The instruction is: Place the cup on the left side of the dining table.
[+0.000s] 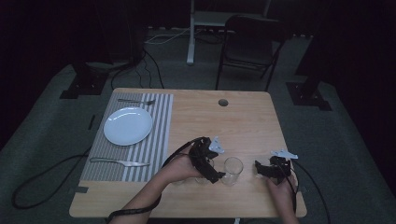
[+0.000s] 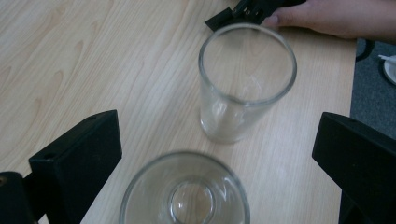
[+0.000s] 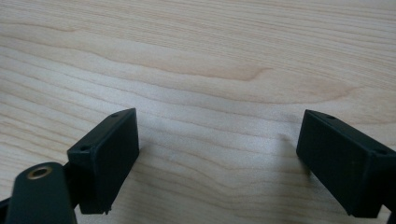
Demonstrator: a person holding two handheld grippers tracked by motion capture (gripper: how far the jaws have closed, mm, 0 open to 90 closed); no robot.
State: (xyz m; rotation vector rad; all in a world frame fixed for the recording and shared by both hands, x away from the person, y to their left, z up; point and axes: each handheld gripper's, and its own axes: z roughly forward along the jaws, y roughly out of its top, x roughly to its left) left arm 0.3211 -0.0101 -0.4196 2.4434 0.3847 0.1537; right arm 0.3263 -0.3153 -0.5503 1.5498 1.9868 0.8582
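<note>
Two clear empty glasses stand upright on the wooden table point(image 1: 243, 121) near its front edge. In the left gripper view the nearer glass point(image 2: 184, 193) sits low between the wide-apart jaws of my left gripper point(image 2: 217, 149), which touch nothing. The farther glass point(image 2: 246, 79) stands just beyond it. From above, my left gripper point(image 1: 211, 171) hovers beside that glass point(image 1: 232, 170). My right gripper point(image 1: 259, 169) rests to the right of the glass and points toward it. Its jaws point(image 3: 219, 158) are open over bare wood. Its tip point(image 2: 233, 14) and the hand point(image 2: 327, 18) appear behind the far glass.
A striped placemat point(image 1: 159, 135) on the table's left carries a white plate point(image 1: 128, 126), a fork point(image 1: 136, 101) behind it and a knife point(image 1: 120, 162) in front. A round hole point(image 1: 223, 102) is in the tabletop at the back. A chair point(image 1: 250, 46) stands beyond the table.
</note>
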